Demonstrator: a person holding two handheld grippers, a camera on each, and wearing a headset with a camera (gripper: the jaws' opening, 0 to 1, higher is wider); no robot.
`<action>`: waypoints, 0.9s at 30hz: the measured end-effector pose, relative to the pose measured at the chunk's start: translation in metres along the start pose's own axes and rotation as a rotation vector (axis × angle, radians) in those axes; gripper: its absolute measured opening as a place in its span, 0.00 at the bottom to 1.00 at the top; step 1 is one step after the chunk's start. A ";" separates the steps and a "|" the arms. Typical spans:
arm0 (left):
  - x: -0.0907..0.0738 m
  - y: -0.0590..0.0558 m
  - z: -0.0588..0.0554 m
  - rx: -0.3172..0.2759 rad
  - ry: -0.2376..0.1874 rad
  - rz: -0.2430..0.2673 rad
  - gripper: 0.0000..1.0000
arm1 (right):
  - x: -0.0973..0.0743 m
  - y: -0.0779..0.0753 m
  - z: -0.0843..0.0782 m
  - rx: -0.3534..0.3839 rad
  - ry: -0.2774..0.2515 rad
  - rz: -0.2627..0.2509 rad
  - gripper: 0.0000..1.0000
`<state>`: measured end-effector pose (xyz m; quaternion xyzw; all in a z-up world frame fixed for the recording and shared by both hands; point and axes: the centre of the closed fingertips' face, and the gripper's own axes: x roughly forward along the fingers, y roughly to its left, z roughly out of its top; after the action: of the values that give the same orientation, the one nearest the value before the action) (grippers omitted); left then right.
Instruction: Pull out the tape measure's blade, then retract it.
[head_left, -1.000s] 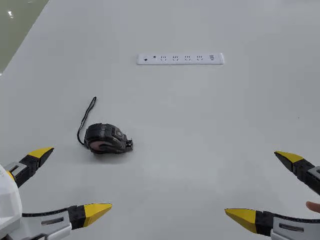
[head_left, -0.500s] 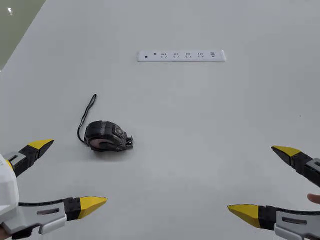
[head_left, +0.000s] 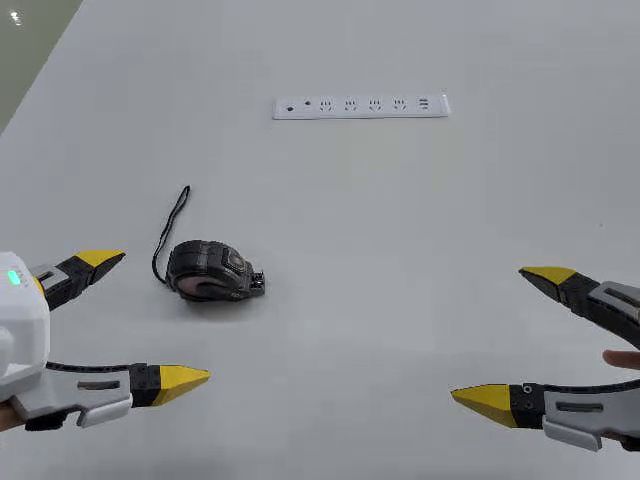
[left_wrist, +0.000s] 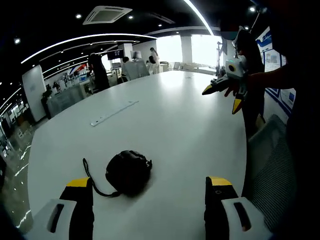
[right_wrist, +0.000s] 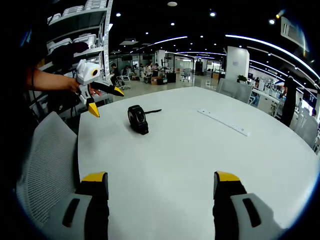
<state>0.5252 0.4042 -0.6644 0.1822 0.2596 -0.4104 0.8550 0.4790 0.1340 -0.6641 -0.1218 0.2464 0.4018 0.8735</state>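
Observation:
A black tape measure (head_left: 211, 271) with a thin black wrist strap (head_left: 170, 232) lies on the white table (head_left: 400, 230), its blade fully inside. In the left gripper view the tape measure (left_wrist: 128, 171) sits just ahead of the jaws. My left gripper (head_left: 155, 318) is open, just left of and nearer than the tape, with nothing held. My right gripper (head_left: 515, 335) is open too, well to the right. From the right gripper view the tape measure (right_wrist: 138, 118) lies far off, beside the left gripper (right_wrist: 102, 100).
A white power strip (head_left: 361, 106) lies flat at the far middle of the table. A grey mesh chair (right_wrist: 47, 160) stands at the near table edge. People and desks fill the office beyond the table.
The left gripper has moved a little up and right, closer to the tape measure. The right gripper has shifted slightly left. The tape measure lies where it was.

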 end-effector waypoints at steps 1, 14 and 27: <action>0.002 0.003 -0.001 0.008 0.005 -0.001 0.89 | 0.003 0.000 0.002 -0.006 -0.005 0.013 0.88; 0.019 0.019 -0.007 0.034 0.038 -0.048 0.84 | 0.031 -0.005 0.016 -0.068 -0.005 0.076 0.84; 0.036 0.025 -0.013 0.084 0.091 -0.113 0.78 | 0.061 -0.003 0.021 -0.131 -0.002 0.175 0.77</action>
<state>0.5600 0.4040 -0.6938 0.2214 0.2908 -0.4600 0.8092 0.5223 0.1796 -0.6788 -0.1560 0.2287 0.4920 0.8254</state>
